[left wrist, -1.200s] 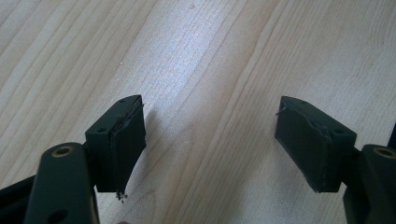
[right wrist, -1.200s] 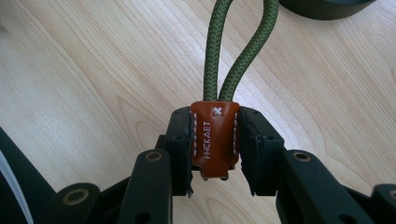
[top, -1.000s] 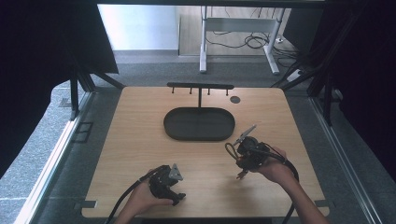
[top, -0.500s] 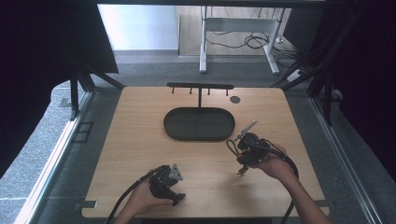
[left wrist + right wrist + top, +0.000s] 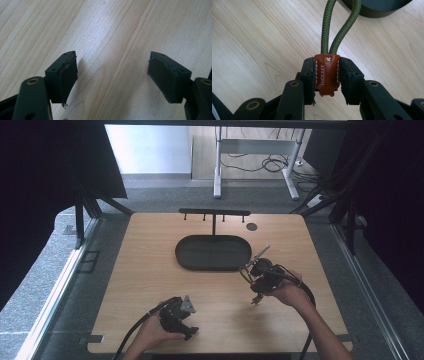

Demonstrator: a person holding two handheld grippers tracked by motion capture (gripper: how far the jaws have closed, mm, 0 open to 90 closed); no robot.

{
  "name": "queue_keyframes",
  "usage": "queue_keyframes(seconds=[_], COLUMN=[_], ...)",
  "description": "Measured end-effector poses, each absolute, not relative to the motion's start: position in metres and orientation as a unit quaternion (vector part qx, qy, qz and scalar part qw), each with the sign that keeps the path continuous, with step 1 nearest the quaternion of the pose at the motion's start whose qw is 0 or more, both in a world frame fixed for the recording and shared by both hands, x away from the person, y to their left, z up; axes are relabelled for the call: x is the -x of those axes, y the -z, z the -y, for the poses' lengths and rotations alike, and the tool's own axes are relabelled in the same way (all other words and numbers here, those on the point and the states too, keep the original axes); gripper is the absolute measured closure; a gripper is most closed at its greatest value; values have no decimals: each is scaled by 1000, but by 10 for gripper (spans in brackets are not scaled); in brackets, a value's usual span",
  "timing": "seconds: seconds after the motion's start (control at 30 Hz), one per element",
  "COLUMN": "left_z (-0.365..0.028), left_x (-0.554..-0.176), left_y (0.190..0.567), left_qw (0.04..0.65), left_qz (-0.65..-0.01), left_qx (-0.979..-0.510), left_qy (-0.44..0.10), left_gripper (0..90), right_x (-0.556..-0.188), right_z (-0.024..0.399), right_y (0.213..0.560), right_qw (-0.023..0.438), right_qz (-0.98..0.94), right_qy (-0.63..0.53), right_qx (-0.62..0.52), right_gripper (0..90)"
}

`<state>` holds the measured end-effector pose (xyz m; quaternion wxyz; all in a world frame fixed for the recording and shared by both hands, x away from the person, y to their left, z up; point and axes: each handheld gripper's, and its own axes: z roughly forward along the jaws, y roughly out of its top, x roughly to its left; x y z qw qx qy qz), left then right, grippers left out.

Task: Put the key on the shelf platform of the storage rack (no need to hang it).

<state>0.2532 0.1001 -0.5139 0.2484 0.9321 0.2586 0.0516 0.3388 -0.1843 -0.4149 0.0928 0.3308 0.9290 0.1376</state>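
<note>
Two grippers were over the wooden table [image 5: 150,265]. The right gripper [image 5: 327,75] had its jaws clamped on a brown leather tab [image 5: 327,75] — a green cord loop [image 5: 337,27] rose out of the tab towards the dark oval tray [image 5: 374,8]. From above, that gripper [image 5: 257,275] sat just beside the tray's [image 5: 212,252] right end. The left gripper [image 5: 112,75] stood wide open — nothing between its jaws, bare wood below — near the table's front edge, well apart from the tray.
</note>
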Motion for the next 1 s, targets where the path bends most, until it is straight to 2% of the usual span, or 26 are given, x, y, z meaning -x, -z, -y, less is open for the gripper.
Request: queue_keyframes(seconds=[1.0], left_z=[-104], left_x=[-254], left_y=[511], left_qw=[255], left_qz=[-259], left_qx=[-930], left_qy=[-56], left_gripper=[247], right_x=[-361], right_z=[157], right_y=[404], right_qw=[96], right_qz=[-934], right_qy=[-137], right_qx=[-314], right_gripper=[670])
